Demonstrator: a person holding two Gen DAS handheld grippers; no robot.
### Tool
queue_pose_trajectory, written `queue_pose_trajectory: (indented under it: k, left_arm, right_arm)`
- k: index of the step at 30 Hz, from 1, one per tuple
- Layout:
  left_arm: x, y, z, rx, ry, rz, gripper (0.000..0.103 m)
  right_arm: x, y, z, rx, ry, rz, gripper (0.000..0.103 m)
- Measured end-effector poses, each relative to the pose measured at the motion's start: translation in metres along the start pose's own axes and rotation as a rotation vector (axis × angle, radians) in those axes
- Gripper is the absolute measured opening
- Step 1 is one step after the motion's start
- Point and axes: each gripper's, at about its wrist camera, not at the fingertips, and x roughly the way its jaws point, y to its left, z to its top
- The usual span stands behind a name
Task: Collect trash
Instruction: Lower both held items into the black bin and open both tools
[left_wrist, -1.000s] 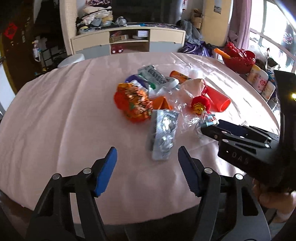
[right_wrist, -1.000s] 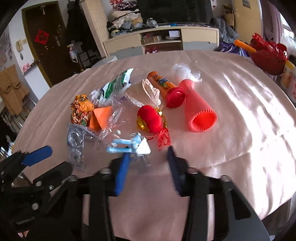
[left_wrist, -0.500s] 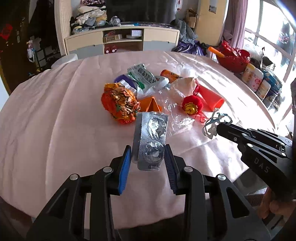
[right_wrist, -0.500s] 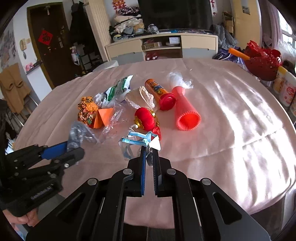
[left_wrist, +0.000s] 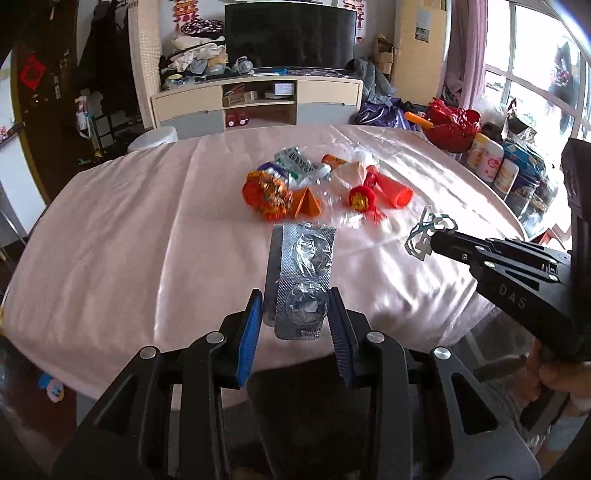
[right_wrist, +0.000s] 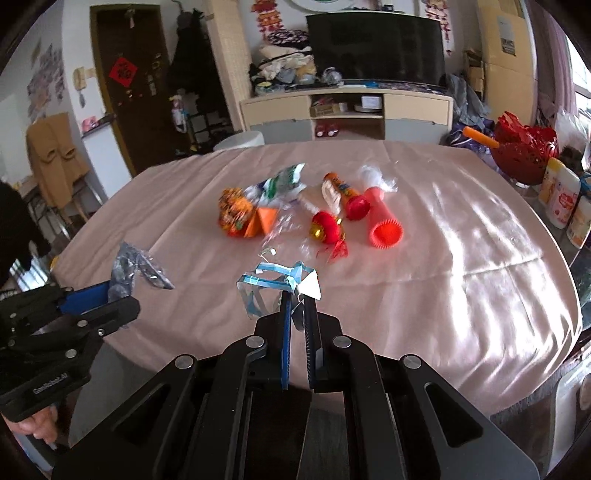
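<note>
Left wrist view: left gripper clamped on a silver blister pack. Blue pads press its two long edges, and the pack sticks forward out of the jaws, lifted clear of the pink tablecloth. Its jaws closed in within the last second and have held there since.

Middle of the table, left to right: crumpled orange wrapper, orange paper triangle touching it, green-and-white packet just behind, clear cellophane, red ball ornament, red ribbed cup on its side. An orange tube lies beside the cup in the right wrist view.

Right side: right gripper pinched together on a scrap of blue-edged clear packaging with a white corner. The scrap hangs off the fingertips above the cloth, near the table's front edge. These jaws also closed in the last second and are now all but touching.

Far right, off the table edge: red basket, white bottles beside it. A hand grips the right tool's handle.
</note>
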Motion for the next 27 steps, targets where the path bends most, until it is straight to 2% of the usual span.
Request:
queue_pose_trajectory:
  k: [5,10,16,21,27]
  left_arm:
    - [-0.020,0.003,-0.028,-0.052,0.003,-0.002,0.034]
    - [-0.025,-0.006,-0.056,-0.054,0.015,-0.027,0.034]
    - [-0.010,-0.011,-0.097,-0.051,0.093,-0.024,0.034]
    - [0.009,-0.012,-0.129,-0.058,0.167,-0.048,0.034]
    - [0.034,-0.012,-0.155,-0.051,0.244,-0.072,0.034]
  right_arm:
    - [-0.005,0.007,-0.021,-0.016,0.043,0.034,0.008]
    - [-0.003,0.007,-0.062,0.020,0.100,0.083,0.009]
    - [0.003,0.001,-0.094,0.030,0.151,0.049,0.009]
    - [0.009,-0.005,-0.106,0.053,0.169,0.059,0.009]
    - [0.037,-0.003,-0.125,0.076,0.252,0.090,0.009]
